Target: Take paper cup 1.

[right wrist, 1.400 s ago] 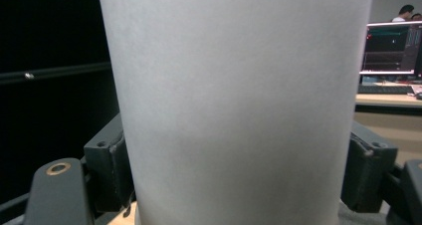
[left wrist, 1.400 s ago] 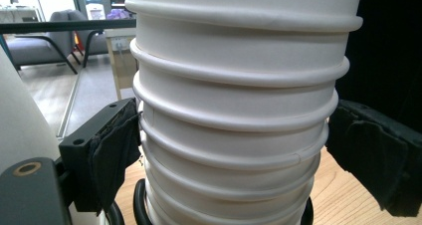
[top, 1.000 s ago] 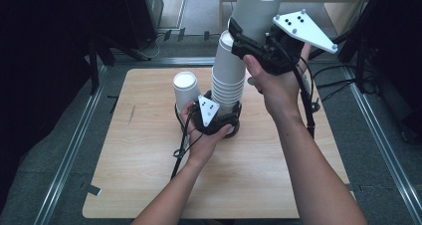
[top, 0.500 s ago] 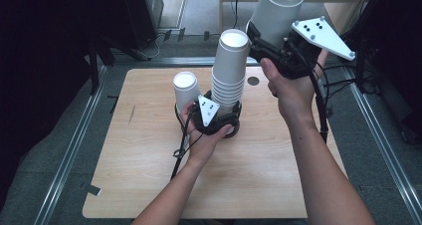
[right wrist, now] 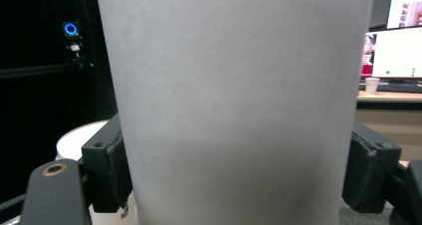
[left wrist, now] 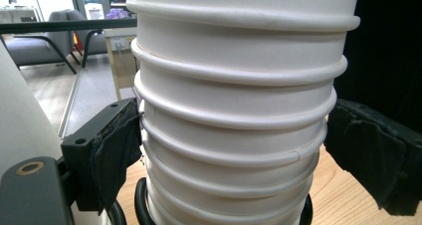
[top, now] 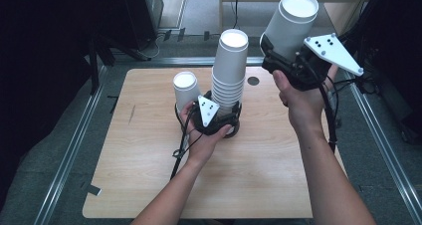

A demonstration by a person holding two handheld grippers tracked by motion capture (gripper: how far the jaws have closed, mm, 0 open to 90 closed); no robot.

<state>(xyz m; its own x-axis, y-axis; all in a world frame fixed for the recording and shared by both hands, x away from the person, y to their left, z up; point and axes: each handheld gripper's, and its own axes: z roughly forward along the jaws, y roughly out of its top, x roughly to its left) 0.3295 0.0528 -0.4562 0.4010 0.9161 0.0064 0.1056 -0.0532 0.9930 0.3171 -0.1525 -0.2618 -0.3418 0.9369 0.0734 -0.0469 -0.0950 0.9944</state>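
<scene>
White paper cups (top: 230,70) at frame centre; pale wood-grain worktop (top: 149,175); black grippers (top: 215,116) with grey plates.

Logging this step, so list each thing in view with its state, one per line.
Stack of cups: upright on the table, left gripper around its base.
Lifted cup: off the stack, tilted, clamped in the right gripper.
Single cup: upright, beside the stack.
</scene>
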